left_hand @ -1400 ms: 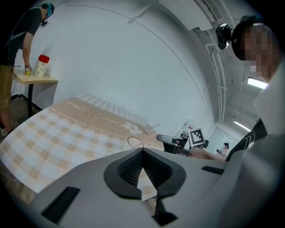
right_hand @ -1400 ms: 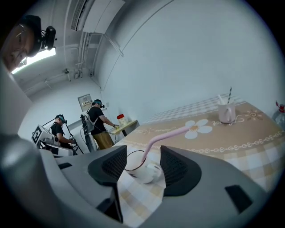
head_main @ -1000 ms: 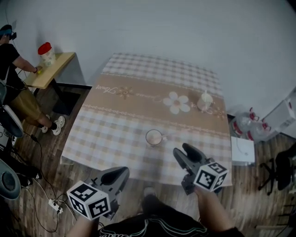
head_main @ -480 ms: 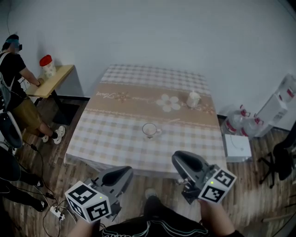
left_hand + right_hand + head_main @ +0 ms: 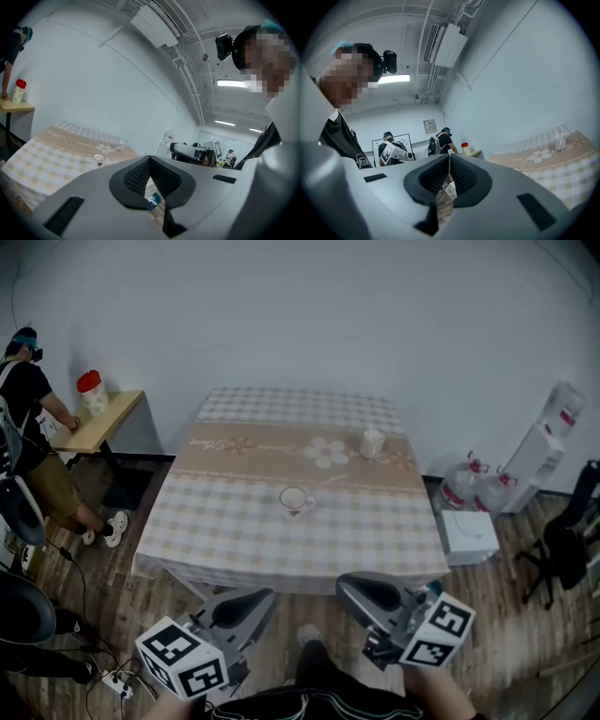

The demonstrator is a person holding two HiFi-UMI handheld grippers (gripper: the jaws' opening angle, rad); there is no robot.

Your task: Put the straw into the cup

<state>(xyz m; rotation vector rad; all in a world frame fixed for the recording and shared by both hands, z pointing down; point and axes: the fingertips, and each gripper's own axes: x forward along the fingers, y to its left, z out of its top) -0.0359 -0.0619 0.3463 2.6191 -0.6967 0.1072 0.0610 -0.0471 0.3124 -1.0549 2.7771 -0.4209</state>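
A glass cup [image 5: 293, 499] with a handle stands near the middle of the checked table [image 5: 234, 521]. A thin straw [image 5: 328, 482] lies on the cloth just right of it. Both also show small in the left gripper view, the cup [image 5: 98, 158], and in the right gripper view, the straw [image 5: 528, 161]. My left gripper [image 5: 261, 596] hangs off the table's near edge, shut and empty, its jaws meeting at the tips [image 5: 150, 158]. My right gripper [image 5: 347, 584] is beside it, also off the table, its jaws closing to touch [image 5: 449, 156] with nothing between them.
A white lidded cup [image 5: 372, 442] stands at the table's far right. A person [image 5: 28, 418] works at a small side table [image 5: 103, 418] with a red-lidded jar [image 5: 91, 390]. Water bottles [image 5: 469, 488], a white box [image 5: 469, 532] and a chair [image 5: 567, 549] sit on the right.
Both grippers have drawn back from the table and risen, so the table looks smaller and farther. The right gripper's jaws, spread before, have come together.
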